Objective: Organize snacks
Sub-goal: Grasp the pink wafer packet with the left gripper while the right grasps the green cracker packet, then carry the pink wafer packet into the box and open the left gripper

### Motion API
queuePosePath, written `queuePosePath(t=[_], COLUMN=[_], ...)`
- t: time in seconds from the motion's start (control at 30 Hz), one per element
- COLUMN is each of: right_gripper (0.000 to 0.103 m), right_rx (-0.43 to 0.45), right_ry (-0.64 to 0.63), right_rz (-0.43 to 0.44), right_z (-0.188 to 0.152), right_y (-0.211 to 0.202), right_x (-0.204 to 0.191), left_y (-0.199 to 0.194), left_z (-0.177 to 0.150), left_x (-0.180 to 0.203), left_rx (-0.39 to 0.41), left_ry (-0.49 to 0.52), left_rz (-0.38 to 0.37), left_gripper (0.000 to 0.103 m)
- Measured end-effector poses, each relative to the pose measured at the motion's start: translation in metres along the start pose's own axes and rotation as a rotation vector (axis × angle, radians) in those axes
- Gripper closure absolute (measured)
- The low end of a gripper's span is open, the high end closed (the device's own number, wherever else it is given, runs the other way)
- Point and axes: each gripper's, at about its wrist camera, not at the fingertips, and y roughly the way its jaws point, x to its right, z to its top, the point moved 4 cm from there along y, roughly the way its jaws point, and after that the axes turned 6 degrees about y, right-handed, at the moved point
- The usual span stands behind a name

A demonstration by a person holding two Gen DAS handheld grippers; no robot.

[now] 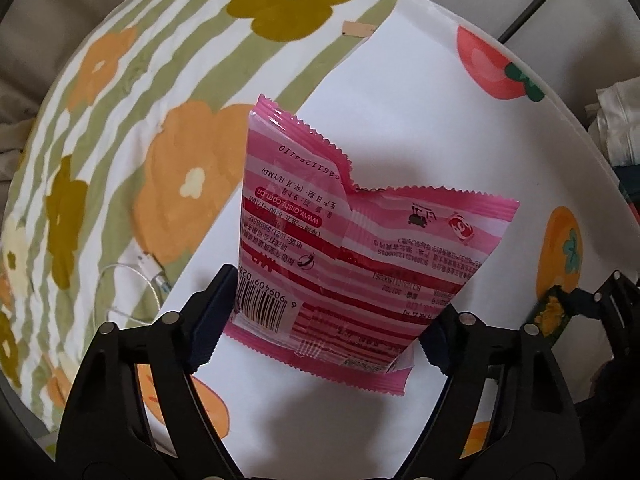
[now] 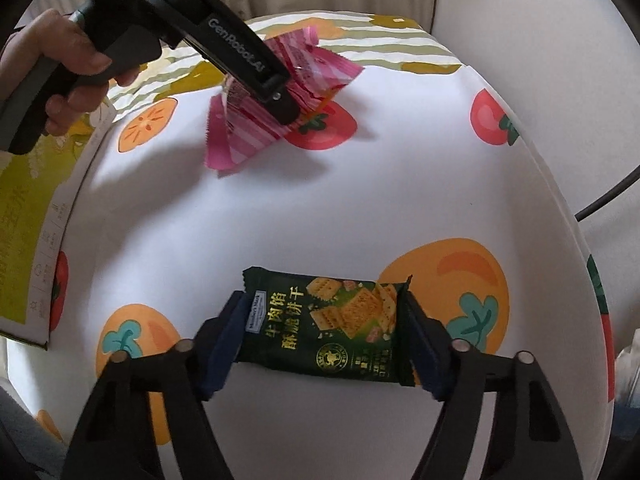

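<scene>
A: Left tool (image 1: 320, 320) points straight down, its dark ridged pads pressed on either side of the pink snack packet (image 1: 340, 248). Glossy crinkled foil, striped pink and white, zigzag-cut seams, barcode by the left pad, the top edge buckled into a notch.

B: Over on the right, the right tool (image 2: 324, 340) has closed on the green biscuit packet (image 2: 328, 324), a pad against each sealed end. It's a flat, shiny rectangle, dark green with gold lettering and square crackers pictured on the front.

A: Both packets are low over the desk (image 2: 360, 200), which has a smooth white cover printed with orange and red persimmons. The pink one is at the far side, the green one at the near edge.

B: Beyond the cover there's a soft blanket (image 1: 132, 128), green stripes with mustard and orange flowers, and a white cable (image 1: 136, 280) lying on it.

A: At the left edge, a yellow-green cardboard box (image 2: 28, 216). Its inside can't be seen from here.

B: And a hand (image 2: 60, 68) grips the left tool's black handle.
</scene>
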Motion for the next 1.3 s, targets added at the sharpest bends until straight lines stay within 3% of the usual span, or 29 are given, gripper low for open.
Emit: queuePosePath(t=[0.4,0.63,0.83,1.03,1.3], right_gripper=[0.04,0.04,0.04,0.04,0.04], right_rx=[0.032,0.117,0.206,0.259,0.296], right_ry=[0.062,0.046,-0.022,-0.115,-0.264], right_rz=[0.033,0.052,0.099,0.171,0.305], right_z=[0.005,0.02,0.04,0.051,0.059], right_y=[-0.031,-0.077,-0.129,-0.177,-0.214], right_x=[0.019,0.031,0.031,0.014,-0.049], left_y=[-0.037,-0.105,-0.172,-0.233,-0.293], left_z=[0.002,0.001,-0.02,-0.073,-0.199], left_x=[0.013,0.028,0.046,0.06,0.041], left_rx=[0.04,0.134,0.23,0.308,0.355], left_ry=[-0.049,-0.088,-0.164,-0.295,-0.555], left_rz=[-0.015,0.041,0.103,0.174,0.29], left_gripper=[0.034,0.034,0.034,0.034,0.034])
